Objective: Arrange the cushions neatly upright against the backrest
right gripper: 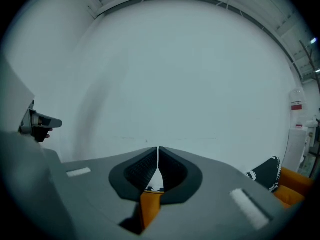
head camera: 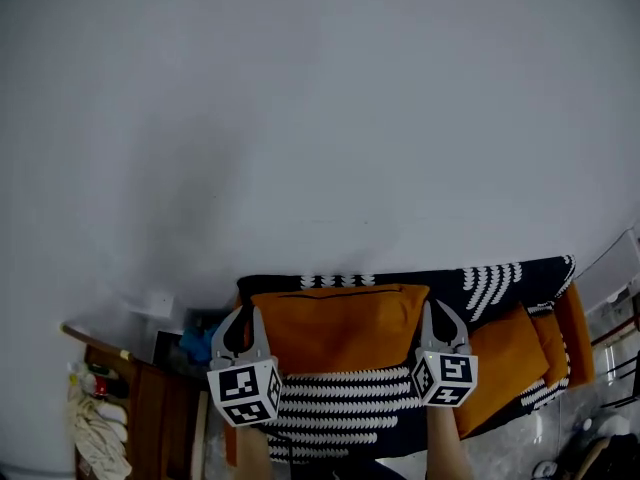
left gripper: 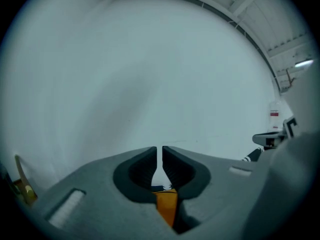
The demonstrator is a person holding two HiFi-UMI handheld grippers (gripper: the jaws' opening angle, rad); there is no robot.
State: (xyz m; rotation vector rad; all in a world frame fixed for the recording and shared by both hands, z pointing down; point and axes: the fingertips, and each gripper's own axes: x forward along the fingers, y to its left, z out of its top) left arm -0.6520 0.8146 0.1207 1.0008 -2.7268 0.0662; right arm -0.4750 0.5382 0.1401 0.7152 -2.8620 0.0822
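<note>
Orange cushion (head camera: 340,323) hangs at lower centre of frame, before the black-and-white covered sofa (head camera: 500,280), its top corners pinched by left gripper (head camera: 244,316) and right gripper (head camera: 441,310), both clenched.

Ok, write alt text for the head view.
The left gripper and right gripper pinch the upper corners of an orange cushion, holding it before a sofa draped in black and white. More orange cushions lie at right; a white wall fills the upper frame.
</note>
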